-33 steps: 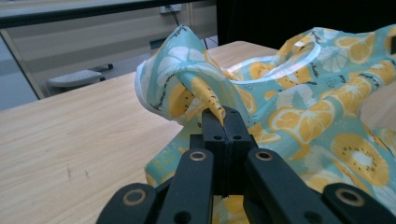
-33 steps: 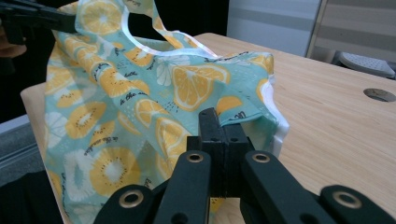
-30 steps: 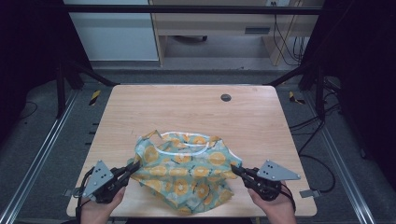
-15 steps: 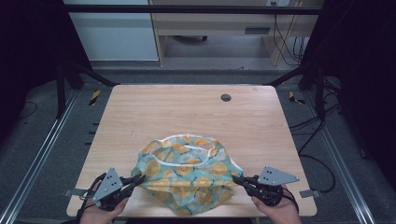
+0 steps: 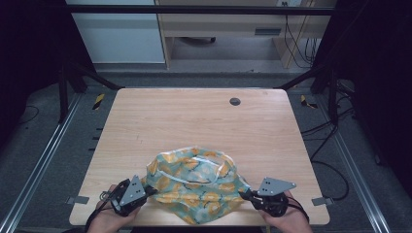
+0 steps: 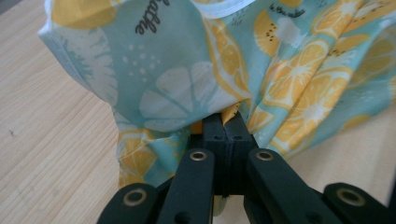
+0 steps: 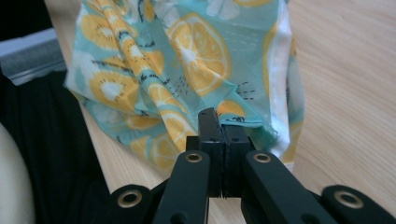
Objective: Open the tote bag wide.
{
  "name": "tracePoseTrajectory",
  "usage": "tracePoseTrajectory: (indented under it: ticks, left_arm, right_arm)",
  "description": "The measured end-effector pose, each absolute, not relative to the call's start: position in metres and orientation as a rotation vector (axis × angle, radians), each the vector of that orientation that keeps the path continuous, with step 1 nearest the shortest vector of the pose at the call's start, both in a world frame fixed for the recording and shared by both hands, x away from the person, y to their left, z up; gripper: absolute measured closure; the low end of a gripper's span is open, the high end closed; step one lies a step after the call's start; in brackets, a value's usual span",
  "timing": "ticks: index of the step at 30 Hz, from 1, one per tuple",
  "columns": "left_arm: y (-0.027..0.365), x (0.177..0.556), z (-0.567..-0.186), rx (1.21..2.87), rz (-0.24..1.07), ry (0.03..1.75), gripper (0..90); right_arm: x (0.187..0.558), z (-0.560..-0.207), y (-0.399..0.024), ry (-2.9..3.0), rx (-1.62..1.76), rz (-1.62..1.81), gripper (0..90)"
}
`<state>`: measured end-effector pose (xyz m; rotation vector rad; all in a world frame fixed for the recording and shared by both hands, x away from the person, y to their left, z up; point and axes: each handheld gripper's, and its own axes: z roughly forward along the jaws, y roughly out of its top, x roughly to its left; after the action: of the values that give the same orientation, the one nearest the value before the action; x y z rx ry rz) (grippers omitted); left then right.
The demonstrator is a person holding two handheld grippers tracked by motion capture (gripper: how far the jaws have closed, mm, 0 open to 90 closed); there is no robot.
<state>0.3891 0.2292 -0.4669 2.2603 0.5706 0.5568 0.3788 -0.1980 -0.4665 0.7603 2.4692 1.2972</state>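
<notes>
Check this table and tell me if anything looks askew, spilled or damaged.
Nothing is spilled or torn. The one untidy thing is the citrus-print cloth: it lies bunched and creased near the front edge of the table, with its lower part hanging past that edge. The left gripper and right gripper are each shut on a side of it.

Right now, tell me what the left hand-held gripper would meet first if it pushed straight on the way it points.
The citrus-print cloth. The left hand-held gripper is already shut on its edge, so the bunched fabric lies directly ahead; beyond that, probably bare table.
</notes>
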Motion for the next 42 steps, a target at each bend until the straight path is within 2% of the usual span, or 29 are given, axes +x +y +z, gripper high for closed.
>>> tracePoseTrajectory:
  ticks: [8,20,22,24,27,28,29,30,36,42]
  left_arm:
    - [0.224,0.408,-0.479,2.303,0.567,0.636,90.0]
    - [0.212,0.434,-0.483,2.283,0.575,0.706,89.1]
    - [0.21,0.432,-0.483,2.301,0.586,0.697,87.2]
    - [0.21,0.43,-0.481,2.279,0.579,0.708,82.2]
    - [0.215,0.426,-0.474,2.233,0.611,0.75,68.9]
    - [0.215,0.426,-0.474,2.233,0.611,0.75,61.4]
    - [0.218,0.425,-0.472,2.215,0.615,0.772,61.4]
    - [0.221,0.422,-0.47,2.178,0.613,0.807,52.6]
    - [0.231,0.415,-0.464,2.118,0.588,0.87,36.4]
    - [0.234,0.41,-0.454,2.063,0.577,0.87,30.8]
  right_arm:
    - [0.393,-0.476,-0.191,2.501,0.824,1.194,89.4]
    - [0.411,-0.48,-0.188,2.464,0.901,1.143,87.4]
    - [0.411,-0.479,-0.19,2.451,0.92,1.14,80.8]
    - [0.409,-0.477,-0.193,2.432,0.946,1.156,70.1]
    - [0.403,-0.473,-0.196,2.387,0.974,1.154,48.2]
    - [0.403,-0.473,-0.196,2.387,0.974,1.154,48.2]
    - [0.399,-0.472,-0.197,2.367,0.98,1.148,40.8]
    - [0.394,-0.47,-0.198,2.346,0.994,1.143,29.8]
    - [0.386,-0.461,-0.202,2.302,0.999,1.181,16.2]
    - [0.378,-0.445,-0.203,2.286,0.994,1.239,15.8]
